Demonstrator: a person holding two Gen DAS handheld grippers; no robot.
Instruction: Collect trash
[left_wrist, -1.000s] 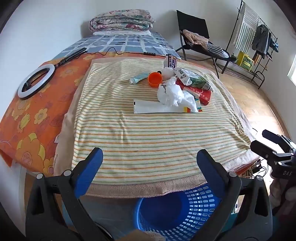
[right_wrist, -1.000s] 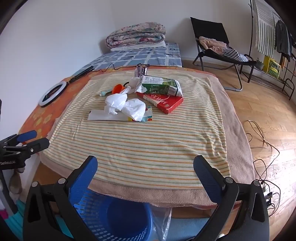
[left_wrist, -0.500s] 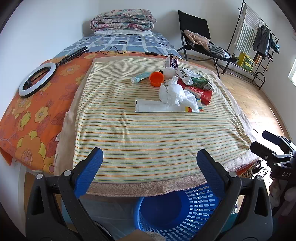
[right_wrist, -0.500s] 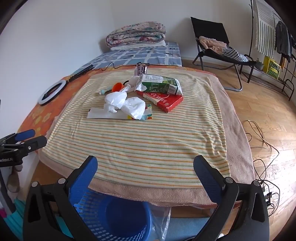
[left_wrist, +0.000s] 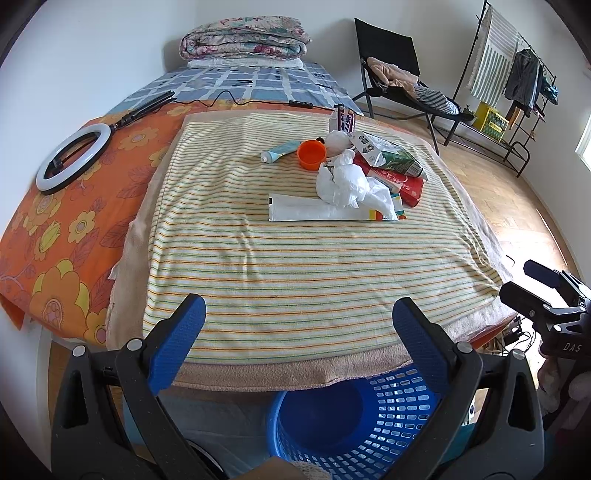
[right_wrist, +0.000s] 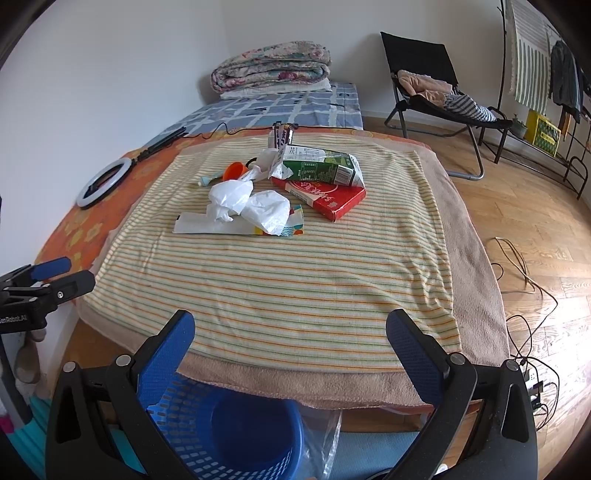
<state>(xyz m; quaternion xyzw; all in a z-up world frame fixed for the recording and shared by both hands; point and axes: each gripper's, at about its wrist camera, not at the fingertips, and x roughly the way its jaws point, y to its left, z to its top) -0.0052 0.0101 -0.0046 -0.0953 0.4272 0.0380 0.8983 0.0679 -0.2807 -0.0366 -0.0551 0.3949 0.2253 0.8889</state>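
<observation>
Both units hover at the near edge of the striped cloth covering the counter. The left hand-held gripper has its jaws spread wide and holds nothing. The right hand-held gripper is likewise fully spread and empty.

The trash lies clustered at the far centre of the cloth, well apart from both grippers. A crumpled white bag rests on a flat white wrapper, whose long axis runs left to right. Beside it, a red box lies flat, with a green carton on its side on top. An orange cup lies beside a tube.

A blue basket stands below the counter's near edge.
</observation>
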